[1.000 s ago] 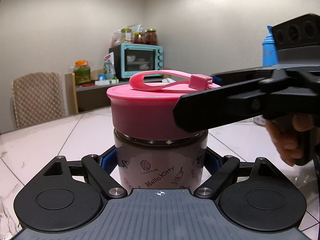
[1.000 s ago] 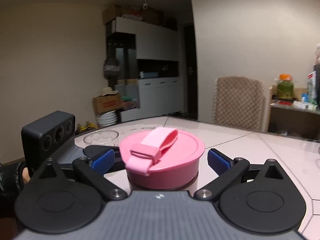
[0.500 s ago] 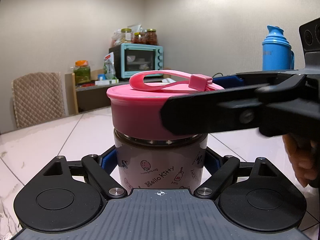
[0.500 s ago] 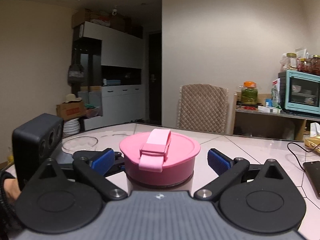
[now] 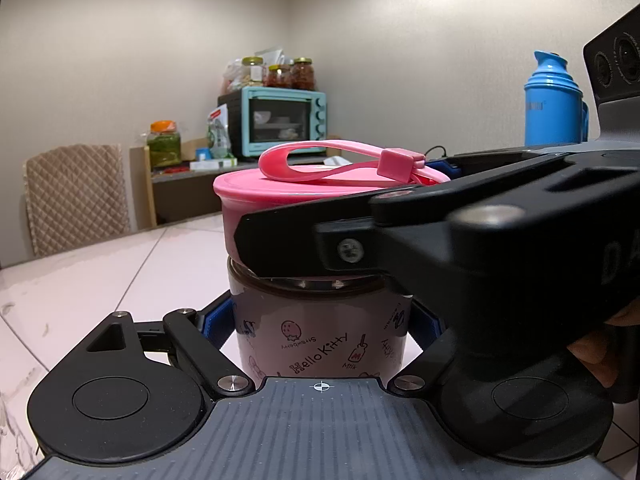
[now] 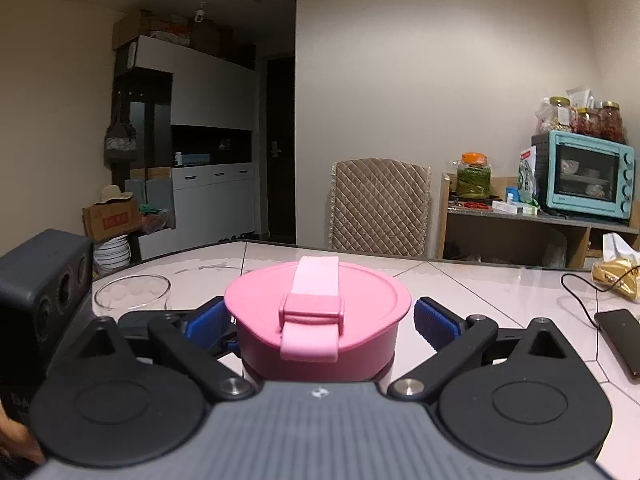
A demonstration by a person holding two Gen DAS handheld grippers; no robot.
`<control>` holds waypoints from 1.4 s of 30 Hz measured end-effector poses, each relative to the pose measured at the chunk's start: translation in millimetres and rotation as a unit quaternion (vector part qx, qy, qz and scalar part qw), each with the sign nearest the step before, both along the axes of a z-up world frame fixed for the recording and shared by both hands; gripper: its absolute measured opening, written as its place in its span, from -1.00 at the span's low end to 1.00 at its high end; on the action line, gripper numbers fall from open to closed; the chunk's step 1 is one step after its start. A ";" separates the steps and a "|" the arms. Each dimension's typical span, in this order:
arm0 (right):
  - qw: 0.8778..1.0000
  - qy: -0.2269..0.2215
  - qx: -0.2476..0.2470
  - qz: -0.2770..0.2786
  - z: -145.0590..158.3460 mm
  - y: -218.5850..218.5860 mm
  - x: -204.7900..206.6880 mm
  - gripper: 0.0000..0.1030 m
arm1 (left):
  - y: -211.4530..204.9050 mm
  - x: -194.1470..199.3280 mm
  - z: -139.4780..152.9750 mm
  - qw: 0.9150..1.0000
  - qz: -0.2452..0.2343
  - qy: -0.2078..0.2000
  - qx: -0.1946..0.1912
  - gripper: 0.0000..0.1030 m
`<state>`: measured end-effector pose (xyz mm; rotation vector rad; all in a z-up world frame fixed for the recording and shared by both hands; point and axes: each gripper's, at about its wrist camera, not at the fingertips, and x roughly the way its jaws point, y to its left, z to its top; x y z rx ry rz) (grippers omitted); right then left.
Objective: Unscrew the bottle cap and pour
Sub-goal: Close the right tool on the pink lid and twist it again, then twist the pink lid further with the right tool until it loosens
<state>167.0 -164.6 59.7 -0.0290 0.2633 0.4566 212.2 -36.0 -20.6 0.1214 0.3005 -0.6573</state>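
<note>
Left claw clamps the bottle body; right claw brackets its pink cap.

Left wrist view: the left gripper (image 5: 320, 328) grips the bottle (image 5: 320, 340) dead ahead at 12 o'clock, print reading "Hello Kitty", "Milk", "Strawberry"; bare table (image 5: 120, 268) lies open at 10 o'clock, and the right gripper (image 5: 420, 220) crowds 3 o'clock. Right wrist view: its jaws have just been closing around the cap (image 6: 318, 316); the right pad shows a gap, so no grip yet. A glass bowl (image 6: 132, 292) stands at 10 o'clock, a phone (image 6: 618, 332) at 3.
</note>
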 end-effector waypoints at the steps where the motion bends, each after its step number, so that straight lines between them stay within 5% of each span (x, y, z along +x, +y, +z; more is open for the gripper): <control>1: 1.000 0.001 0.003 -0.002 -0.4 0.1 -0.1 0.89 | 0.0 0.0 0.0 1.000 0.000 0.000 0.000 0.74; 8: 1.000 0.005 0.005 0.001 -4.0 2.1 -0.1 0.67 | -0.2 -0.2 0.2 1.000 0.000 0.000 0.000 0.74; 15: 1.000 -0.002 0.004 0.018 -6.8 -1.8 -0.5 0.66 | -0.2 -0.7 0.5 1.000 0.000 0.000 0.000 0.74; 29: 0.987 -0.005 0.001 0.164 -2.1 -36.5 17.6 0.66 | 1.2 0.0 0.8 1.000 0.000 0.000 0.000 0.74; 42: 0.986 -0.016 0.010 0.167 1.5 -36.5 13.3 0.66 | 1.2 -0.1 0.7 1.000 0.000 0.000 0.000 0.74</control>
